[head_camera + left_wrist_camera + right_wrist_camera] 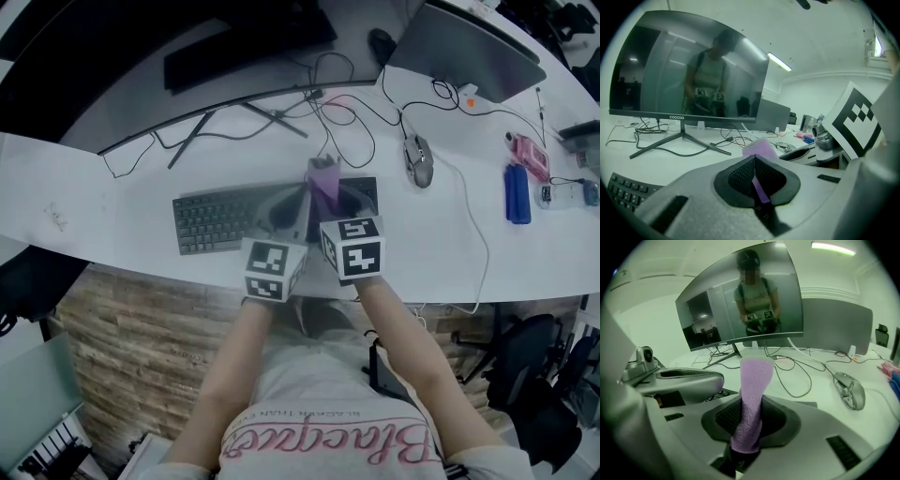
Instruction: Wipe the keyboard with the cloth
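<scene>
Cloth (754,376) sitting over right part of keyboard (216,223) on desk (84,211). L gripper (754,165) jaws pinching thin cloth edge, no gap showing. R gripper (751,414) jaws clamping cloth mid-strip, w/ purple end sticking up past tips.

I am wearing a pale T-shirt (314,412) with pink lettering, low in the head view. My left gripper (757,180) and right gripper (747,425) are showing grey shells, black mesh pads (739,177) and cubes (353,248) bearing black-and-white square markers.

Bare desk (84,220) lies open left of the keyboard (216,222); monitor stand legs (191,140) and cables (339,105) crowd behind, with a mouse (419,160) to the right.
</scene>
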Tool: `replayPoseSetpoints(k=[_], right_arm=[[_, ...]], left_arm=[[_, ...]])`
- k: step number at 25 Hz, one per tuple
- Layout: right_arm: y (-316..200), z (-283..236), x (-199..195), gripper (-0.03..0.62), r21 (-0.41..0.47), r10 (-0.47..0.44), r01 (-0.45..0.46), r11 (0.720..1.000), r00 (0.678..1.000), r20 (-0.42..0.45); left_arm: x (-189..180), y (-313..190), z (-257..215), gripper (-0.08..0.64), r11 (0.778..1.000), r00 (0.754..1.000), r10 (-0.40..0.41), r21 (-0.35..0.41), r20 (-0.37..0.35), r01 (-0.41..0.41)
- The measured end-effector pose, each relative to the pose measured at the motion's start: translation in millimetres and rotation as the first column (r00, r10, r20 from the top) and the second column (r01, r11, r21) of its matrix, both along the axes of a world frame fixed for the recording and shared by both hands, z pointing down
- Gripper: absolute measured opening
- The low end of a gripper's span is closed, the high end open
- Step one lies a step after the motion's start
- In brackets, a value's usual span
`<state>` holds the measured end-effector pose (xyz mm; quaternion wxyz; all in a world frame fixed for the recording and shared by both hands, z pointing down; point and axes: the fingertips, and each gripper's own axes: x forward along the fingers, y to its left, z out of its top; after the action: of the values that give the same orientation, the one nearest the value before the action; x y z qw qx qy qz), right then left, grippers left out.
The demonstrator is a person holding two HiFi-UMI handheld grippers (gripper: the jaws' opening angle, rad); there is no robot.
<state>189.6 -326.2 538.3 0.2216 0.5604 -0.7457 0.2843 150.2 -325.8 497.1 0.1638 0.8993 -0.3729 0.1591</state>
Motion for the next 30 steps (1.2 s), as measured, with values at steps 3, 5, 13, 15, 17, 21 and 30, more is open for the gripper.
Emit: replayPoseSetpoints(k=[3,5,13,15,17,21,30], right_arm=[[2.5,0.5,16.1,0.087,0.0,0.015,-0.015,1.0,1.0,-0.008],[4.3,0.9,25.6,0.087,-0.001,0.024,-0.024,1.0,1.0,-0.008],[8.7,1.1,62.5,0.087,-0.002,0.051,-0.051,0.999,0.998,-0.047],[9.7,0.8,72.2,0.087,-0.002,0.057,-0.057,0.998,0.996,-0.062],[10.7,0.4,81.0,0.087,-0.002,0.064,-0.065,0.998,0.995,-0.075],[13.8,-0.3,99.0,0.087,0.001,0.082,-0.083,0.997,0.99,-0.113],[23.9,-9.2,122.5,0.087,0.027,0.135,-0.132,0.991,0.964,-0.228]], left_arm=[[13.1,1.4,0.3,0.005,1.0,1.0,0.014,0.003,-0.003,-0.014],[21.4,2.2,0.7,0.005,1.0,1.0,0.023,0.003,-0.005,-0.023],[51.1,3.8,0.0,0.005,0.998,0.998,0.064,0.009,-0.006,-0.064],[58.1,4.4,-1.3,0.005,0.997,0.997,0.074,0.007,-0.007,-0.074],[63.6,4.6,-2.7,0.005,0.997,0.997,0.081,0.01,-0.009,-0.081],[72.3,6.1,-5.3,0.005,0.995,0.996,0.094,0.015,-0.007,-0.094],[58.5,11.8,-17.1,0.005,0.995,0.995,0.097,0.039,-0.006,-0.097]])
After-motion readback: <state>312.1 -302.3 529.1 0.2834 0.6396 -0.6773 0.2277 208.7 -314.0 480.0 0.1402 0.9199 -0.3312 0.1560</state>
